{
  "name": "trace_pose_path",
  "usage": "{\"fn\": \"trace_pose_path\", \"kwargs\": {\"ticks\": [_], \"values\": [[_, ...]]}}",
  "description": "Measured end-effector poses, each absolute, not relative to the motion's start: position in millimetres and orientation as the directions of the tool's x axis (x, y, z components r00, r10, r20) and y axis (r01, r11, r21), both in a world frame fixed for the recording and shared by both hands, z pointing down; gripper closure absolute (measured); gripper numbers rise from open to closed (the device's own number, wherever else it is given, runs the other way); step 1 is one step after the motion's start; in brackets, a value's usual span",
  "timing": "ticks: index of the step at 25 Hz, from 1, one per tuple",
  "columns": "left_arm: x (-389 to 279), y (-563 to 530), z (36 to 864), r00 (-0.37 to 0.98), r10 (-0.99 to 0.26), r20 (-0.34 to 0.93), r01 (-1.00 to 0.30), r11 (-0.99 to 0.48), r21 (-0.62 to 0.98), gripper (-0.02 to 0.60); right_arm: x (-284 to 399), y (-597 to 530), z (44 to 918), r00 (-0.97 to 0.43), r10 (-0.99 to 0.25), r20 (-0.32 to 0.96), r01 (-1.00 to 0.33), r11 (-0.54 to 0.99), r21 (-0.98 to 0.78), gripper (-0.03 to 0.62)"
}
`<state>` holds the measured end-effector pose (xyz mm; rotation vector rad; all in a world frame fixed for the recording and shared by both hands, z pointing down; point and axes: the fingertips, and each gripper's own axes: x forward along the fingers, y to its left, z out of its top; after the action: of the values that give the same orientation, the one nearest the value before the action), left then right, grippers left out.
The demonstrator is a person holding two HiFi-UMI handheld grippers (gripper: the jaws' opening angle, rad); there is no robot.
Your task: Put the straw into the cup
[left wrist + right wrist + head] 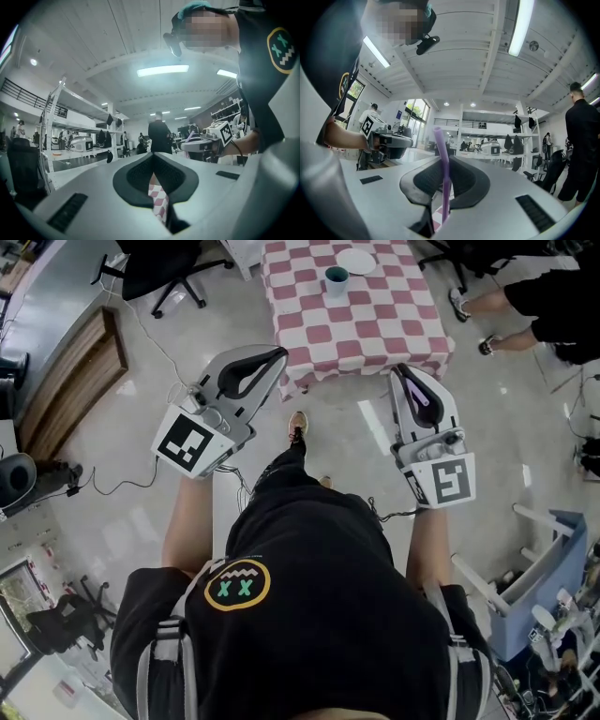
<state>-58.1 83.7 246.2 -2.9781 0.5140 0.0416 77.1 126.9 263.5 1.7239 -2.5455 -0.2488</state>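
Currently a purple straw (446, 183) stands pinched in the right gripper (399, 371), right of centre. The left gripper (279, 356) is closed and empty. The teal cup (337, 279) sits well apart on the checked table (375, 329) at top. Jolts could tilt or slip the thin straw.

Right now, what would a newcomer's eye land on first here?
The red-and-white checkered table at the top of the head view, with a teal cup on it. Next, the purple straw pinched in the right gripper; the left gripper is shut and empty.
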Motion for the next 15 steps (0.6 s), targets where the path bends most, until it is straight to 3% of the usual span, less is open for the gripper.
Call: {"fn": "trace_pose_path", "kwargs": {"ticks": [15], "values": [[-49.7,-76.6,258.4,0.958,-0.281,-0.048,-0.284,-0.957,-0.061,0.563,82.5,-36.1,264.6,-0.328,-0.945,0.001,-0.931,0.324,0.169,0.542]]}}
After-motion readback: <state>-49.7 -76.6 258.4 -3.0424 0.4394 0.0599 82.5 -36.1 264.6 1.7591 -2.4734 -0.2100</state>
